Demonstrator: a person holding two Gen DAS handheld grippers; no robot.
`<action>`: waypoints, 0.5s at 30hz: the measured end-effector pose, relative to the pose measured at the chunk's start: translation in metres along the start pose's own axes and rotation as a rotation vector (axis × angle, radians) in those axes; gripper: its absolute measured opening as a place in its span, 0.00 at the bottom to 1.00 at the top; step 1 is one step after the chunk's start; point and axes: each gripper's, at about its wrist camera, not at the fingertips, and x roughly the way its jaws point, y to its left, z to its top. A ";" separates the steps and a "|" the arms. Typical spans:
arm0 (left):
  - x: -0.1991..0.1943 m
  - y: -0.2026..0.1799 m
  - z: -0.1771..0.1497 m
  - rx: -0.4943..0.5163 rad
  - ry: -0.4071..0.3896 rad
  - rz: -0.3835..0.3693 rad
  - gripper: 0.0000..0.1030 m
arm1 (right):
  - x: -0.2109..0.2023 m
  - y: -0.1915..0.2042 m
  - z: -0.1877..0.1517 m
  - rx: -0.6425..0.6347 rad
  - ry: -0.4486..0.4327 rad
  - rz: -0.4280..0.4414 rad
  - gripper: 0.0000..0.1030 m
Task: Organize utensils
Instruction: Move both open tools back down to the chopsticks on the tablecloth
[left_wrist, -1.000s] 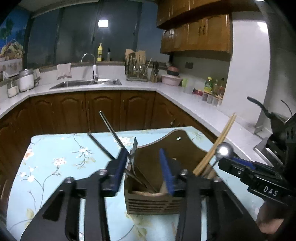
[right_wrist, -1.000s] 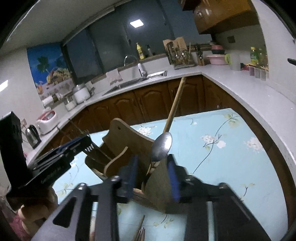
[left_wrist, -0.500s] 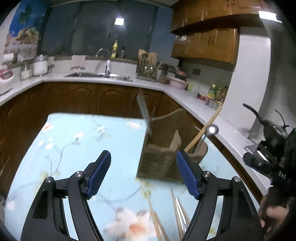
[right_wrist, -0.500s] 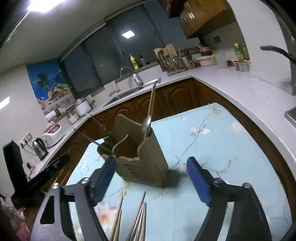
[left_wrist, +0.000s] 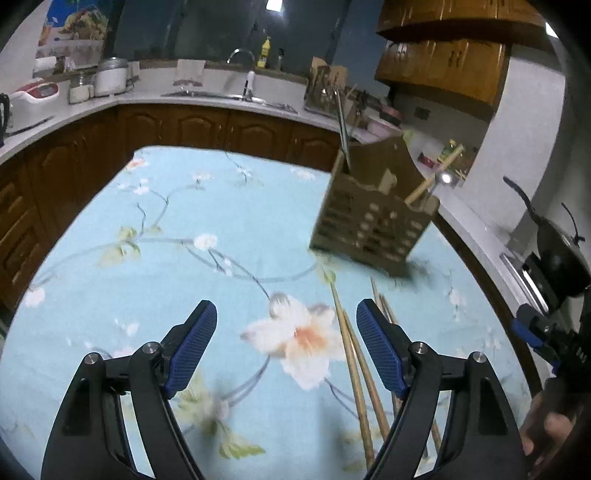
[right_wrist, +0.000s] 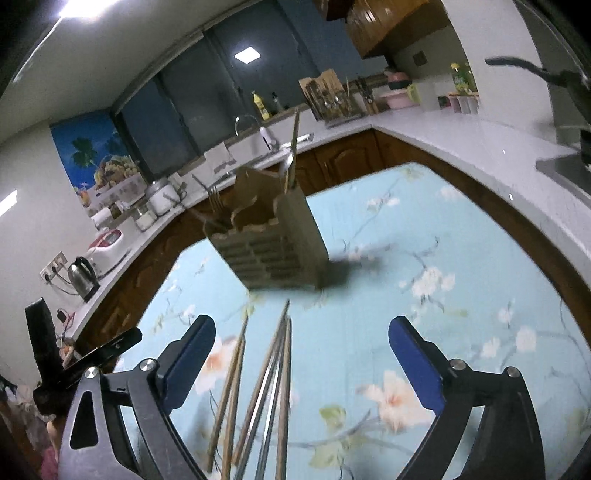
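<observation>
A wooden utensil holder (left_wrist: 373, 218) stands on the floral tablecloth, holding a spoon (left_wrist: 445, 180), a wooden chopstick (left_wrist: 432, 177) and metal utensils (left_wrist: 341, 122). It also shows in the right wrist view (right_wrist: 273, 243), with forks (right_wrist: 214, 201) at its left. Several loose chopsticks (left_wrist: 356, 362) lie on the cloth in front of it, between the holder and both grippers (right_wrist: 258, 387). My left gripper (left_wrist: 286, 347) is open and empty, low over the cloth. My right gripper (right_wrist: 301, 365) is open and empty above the chopsticks.
The table (left_wrist: 166, 229) has a light blue flowered cloth. Dark wooden cabinets and a white counter (left_wrist: 207, 98) wrap around behind it, with a sink, jars and a kettle (right_wrist: 85, 275). A black pan (left_wrist: 557, 251) sits on the stove at the right.
Both grippers have opened wide and pulled back from the holder, which now stands free farther away. The loose chopsticks on the cloth have come into view.
</observation>
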 end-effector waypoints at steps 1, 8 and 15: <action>0.002 -0.002 -0.004 0.004 0.014 0.001 0.78 | 0.000 -0.001 -0.003 0.000 0.008 0.003 0.93; 0.014 -0.014 -0.029 0.047 0.097 0.023 0.77 | 0.017 0.017 -0.016 -0.058 0.076 0.043 0.71; 0.012 0.006 -0.040 0.004 0.139 0.056 0.77 | 0.091 0.055 -0.027 -0.186 0.274 0.055 0.40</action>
